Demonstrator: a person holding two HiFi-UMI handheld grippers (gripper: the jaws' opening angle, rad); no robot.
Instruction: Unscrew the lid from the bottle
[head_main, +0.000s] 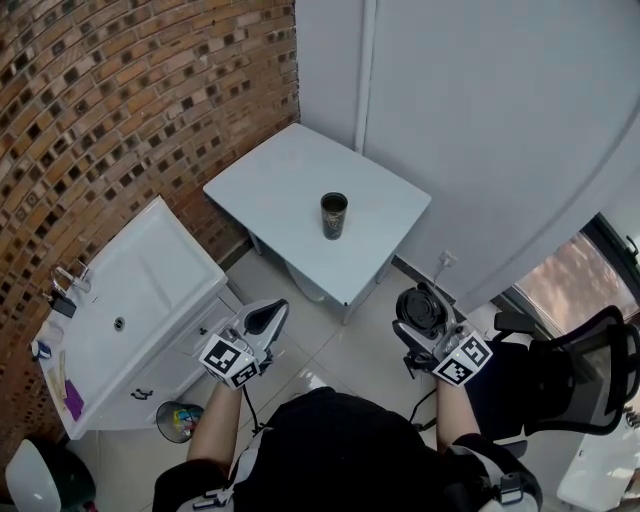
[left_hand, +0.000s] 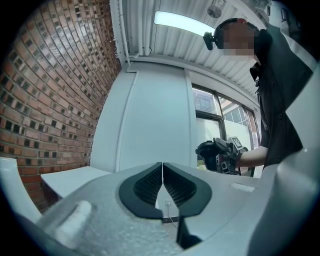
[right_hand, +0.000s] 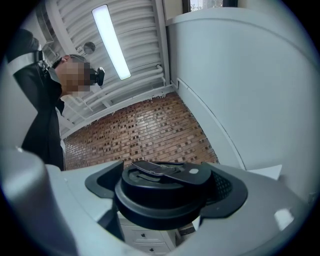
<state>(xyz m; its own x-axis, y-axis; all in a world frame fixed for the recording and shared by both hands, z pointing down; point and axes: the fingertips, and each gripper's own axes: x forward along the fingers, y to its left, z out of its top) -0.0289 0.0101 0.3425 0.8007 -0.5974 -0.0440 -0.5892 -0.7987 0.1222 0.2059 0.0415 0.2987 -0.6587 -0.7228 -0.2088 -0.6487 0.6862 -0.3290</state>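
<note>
Standing upright near the middle of a small pale table (head_main: 270, 185): one dark bottle (head_main: 334, 215), its mouth looking open at the top, well apart from both grippers.

Lid (right_hand: 162, 192): black, round, with a flat flip tab across its top. It is off the bottle and sits crosswise between the jaws of the right gripper (head_main: 424, 313), whose dark ribbed pads press on its rim from either side. The jaws stand wide to take it. In the head view this gripper is held over the tiled floor, off the table's near corner on the right.

Left gripper (left_hand: 162, 186): jaws brought fully together, the ribbed pads meeting along a thin centre seam with nothing between them. In the head view it is held low on the left, off the table's near edge, with its marker cube facing up.

Surroundings:
- Brick wall (head_main: 120, 100) behind the table on the left; plain white wall (head_main: 480, 110) behind it on the right.
- White sink cabinet (head_main: 150, 290) against the brick wall, a tap (head_main: 66, 281) at its far left edge.
- Black office chair (head_main: 590, 370) at the right edge.
</note>
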